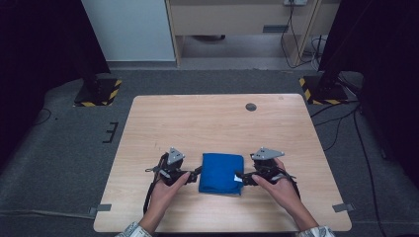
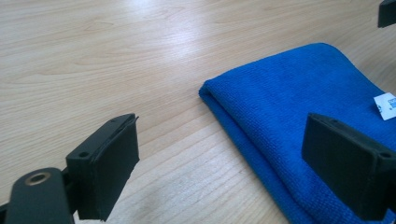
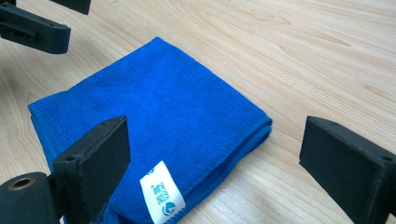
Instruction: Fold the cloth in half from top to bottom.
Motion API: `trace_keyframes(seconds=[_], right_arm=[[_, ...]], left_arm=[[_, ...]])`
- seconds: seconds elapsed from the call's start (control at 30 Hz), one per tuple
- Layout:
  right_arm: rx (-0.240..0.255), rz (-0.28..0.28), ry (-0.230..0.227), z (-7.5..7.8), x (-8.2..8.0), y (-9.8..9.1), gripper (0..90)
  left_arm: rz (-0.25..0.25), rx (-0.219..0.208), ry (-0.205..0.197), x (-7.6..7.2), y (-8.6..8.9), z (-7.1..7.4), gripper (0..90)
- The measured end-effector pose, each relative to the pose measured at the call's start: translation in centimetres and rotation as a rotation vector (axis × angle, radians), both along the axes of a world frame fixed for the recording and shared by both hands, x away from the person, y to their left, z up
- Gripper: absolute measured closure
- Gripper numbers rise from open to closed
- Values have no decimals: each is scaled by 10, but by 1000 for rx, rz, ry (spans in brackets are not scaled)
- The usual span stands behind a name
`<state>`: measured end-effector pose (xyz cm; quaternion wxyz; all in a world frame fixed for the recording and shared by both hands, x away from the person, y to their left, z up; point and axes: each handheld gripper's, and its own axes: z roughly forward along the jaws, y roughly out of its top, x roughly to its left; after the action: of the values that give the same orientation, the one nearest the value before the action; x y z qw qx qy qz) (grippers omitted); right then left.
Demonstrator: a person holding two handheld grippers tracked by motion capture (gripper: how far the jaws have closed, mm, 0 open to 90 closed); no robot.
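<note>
A folded blue cloth lies flat on the wooden table near its front edge, with a white label at its right side. My left gripper is open at the cloth's left edge, low over the table. In the left gripper view the jaws of my left gripper stand wide apart around the cloth corner without pressing it. My right gripper is open at the right edge. Its jaws straddle the folded corner of the cloth beside the label, with nothing gripped.
A dark round grommet sits near the table's far edge. Grey tape marks are at the front corners. Two stand bases with yellow-black stripes rest on the grey floor behind the table. The left gripper's jaw reaches into the right gripper view.
</note>
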<state>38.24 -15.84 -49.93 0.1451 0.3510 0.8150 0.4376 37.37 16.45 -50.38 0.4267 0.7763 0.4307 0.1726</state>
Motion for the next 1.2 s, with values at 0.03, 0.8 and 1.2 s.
trace_keyframes(seconds=[0.03, 0.8, 1.2], right_arm=[[3, -3, 1, 0, 0, -1, 87], [7, -66, 14, 2, -4, -37, 81], [-1, -95, 31, 0, -6, -57, 67]], left_arm=[[0, 1, -2, 0, 0, 0, 102], [-28, 55, -7, 0, 5, -1, 80], [-6, 65, 2, 3, 24, -1, 72]])
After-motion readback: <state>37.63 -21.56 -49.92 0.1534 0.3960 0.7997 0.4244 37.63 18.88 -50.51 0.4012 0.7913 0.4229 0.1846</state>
